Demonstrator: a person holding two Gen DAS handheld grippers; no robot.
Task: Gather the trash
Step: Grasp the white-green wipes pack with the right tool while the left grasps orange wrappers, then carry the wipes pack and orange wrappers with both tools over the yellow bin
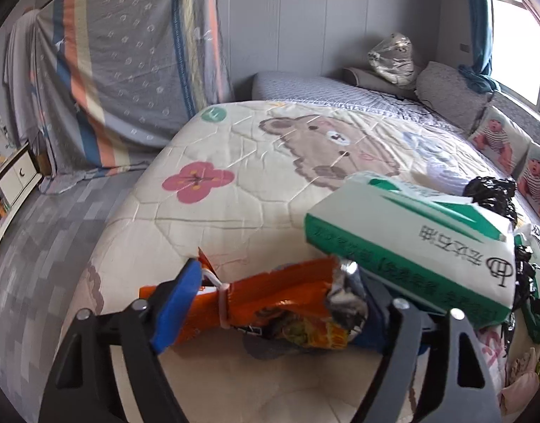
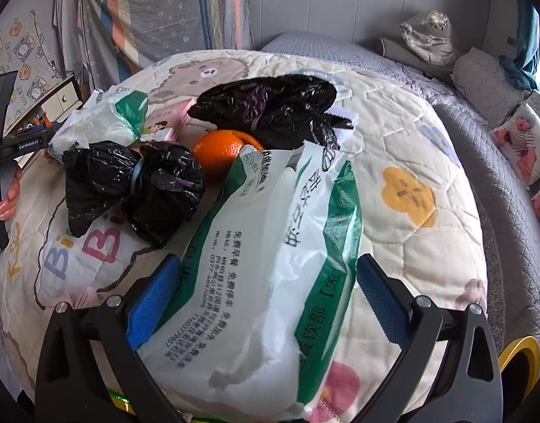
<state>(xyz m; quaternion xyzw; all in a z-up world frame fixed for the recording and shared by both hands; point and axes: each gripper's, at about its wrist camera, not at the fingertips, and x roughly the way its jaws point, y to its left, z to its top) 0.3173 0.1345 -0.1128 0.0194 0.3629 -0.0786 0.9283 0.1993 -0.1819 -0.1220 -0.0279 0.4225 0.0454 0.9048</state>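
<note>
Left wrist view only: left gripper (image 1: 270,303) partly open, jaws straddling orange snack wrapper (image 1: 270,299) on the cartoon quilt (image 1: 234,148); left pad touching wrapper, right pad hidden, firm grip cannot be told. Green-white tissue pack (image 1: 410,250) just right of it.

Right wrist view only: right gripper (image 2: 266,303) wide open around white-green plastic bag (image 2: 266,264), pads not pressing. Beyond it, an orange (image 2: 220,149), tied black bag (image 2: 136,187), second black bag (image 2: 266,105), all close together. Hand (image 2: 7,194) at left edge.
</note>
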